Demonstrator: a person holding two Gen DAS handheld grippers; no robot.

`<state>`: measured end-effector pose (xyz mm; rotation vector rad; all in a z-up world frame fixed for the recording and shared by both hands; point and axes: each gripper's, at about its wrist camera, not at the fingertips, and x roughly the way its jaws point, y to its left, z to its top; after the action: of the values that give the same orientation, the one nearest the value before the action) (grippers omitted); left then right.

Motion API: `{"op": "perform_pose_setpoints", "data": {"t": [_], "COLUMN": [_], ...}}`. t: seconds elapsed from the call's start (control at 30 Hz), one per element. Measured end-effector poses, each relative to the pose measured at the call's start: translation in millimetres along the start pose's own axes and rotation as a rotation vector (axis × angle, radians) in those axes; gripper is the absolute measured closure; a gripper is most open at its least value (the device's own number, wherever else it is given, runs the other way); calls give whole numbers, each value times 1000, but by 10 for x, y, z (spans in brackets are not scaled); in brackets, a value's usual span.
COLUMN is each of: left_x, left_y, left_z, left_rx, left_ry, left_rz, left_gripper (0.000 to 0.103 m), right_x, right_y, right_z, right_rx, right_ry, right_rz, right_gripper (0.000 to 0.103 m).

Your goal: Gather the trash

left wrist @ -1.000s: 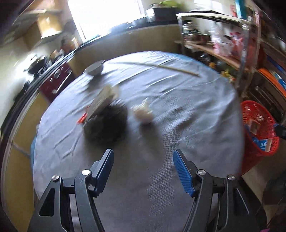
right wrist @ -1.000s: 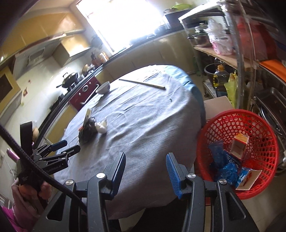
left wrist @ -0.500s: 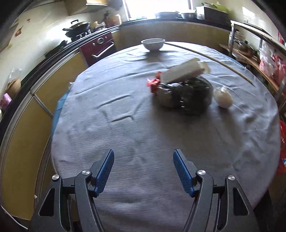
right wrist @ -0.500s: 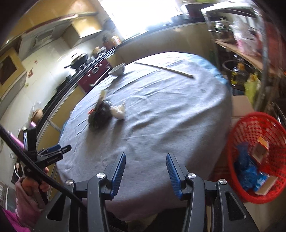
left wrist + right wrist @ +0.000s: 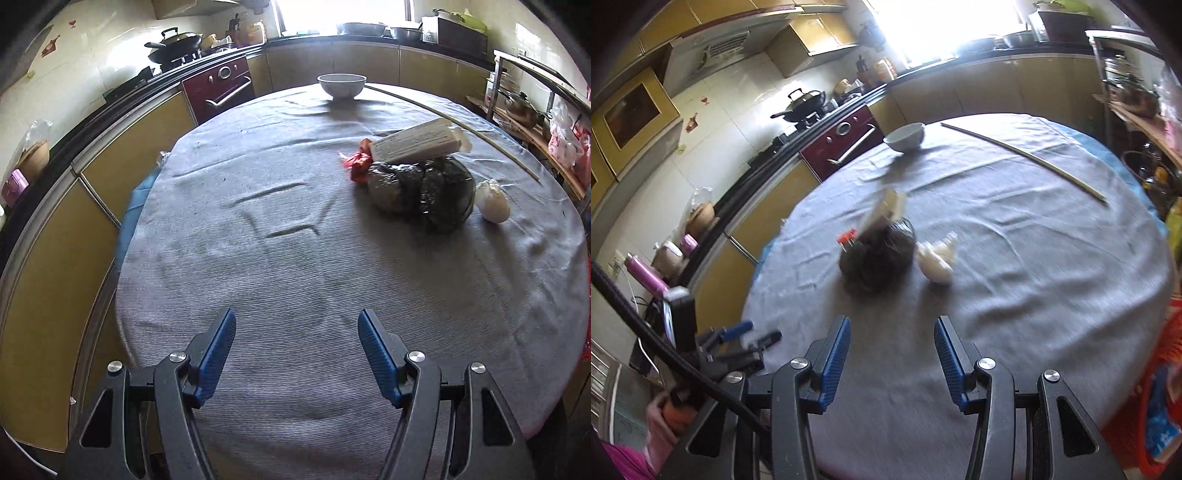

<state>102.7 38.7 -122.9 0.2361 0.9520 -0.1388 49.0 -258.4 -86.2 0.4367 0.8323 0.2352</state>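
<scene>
On the round grey-clothed table (image 5: 280, 280) lies a pile of trash: a dark crumpled plastic bag (image 5: 424, 192), a flat white carton (image 5: 415, 146) resting on it, a red wrapper (image 5: 356, 164) at its left and a white crumpled wad (image 5: 493, 201) at its right. The right wrist view shows the bag (image 5: 877, 254), carton (image 5: 890, 206) and wad (image 5: 936, 260) too. My left gripper (image 5: 295, 332) is open and empty above the near table edge. My right gripper (image 5: 891, 338) is open and empty, short of the pile. The left gripper also shows at the lower left (image 5: 750, 341).
A white bowl (image 5: 341, 85) and a long thin stick (image 5: 454, 123) lie at the far side. A red mesh basket (image 5: 1167, 387) with wrappers stands beside the table at the right. Kitchen counters with a stove (image 5: 218, 88) curve along the left; a shelf rack (image 5: 535, 103) stands right.
Both wrist views have swung left toward the table. The red basket has slid out to the right edge and the trash pile now sits ahead of both open grippers.
</scene>
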Motion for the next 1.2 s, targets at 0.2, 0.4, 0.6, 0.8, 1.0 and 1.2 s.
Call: {"op": "perform_pose_setpoints", "data": {"t": [0.2,0.4,0.6,0.8,1.0,1.2], "left_x": [61,95,88,35,-11,-49], "left_y": [129,239,279,254,250,208], "left_z": [11,14,5,3,-9,-23], "left_rx": [-6,-11,-14,-8,-18,-17], "left_ry": [19,41,54,54,50,44], "left_rz": [6,19,31,40,44,41], "left_gripper": [34,34,34,34,34,34], "right_x": [423,958,1476,1797,1745,1510], "right_y": [40,-147,-361,-257,102,319], "right_z": [439,927,1219,1232,1138,814], "right_rx": [44,137,247,237,40,-62], "right_ry": [-26,-46,0,71,77,91], "right_rz": [56,75,136,190,139,159], "right_gripper": [50,46,44,44,64,67]}}
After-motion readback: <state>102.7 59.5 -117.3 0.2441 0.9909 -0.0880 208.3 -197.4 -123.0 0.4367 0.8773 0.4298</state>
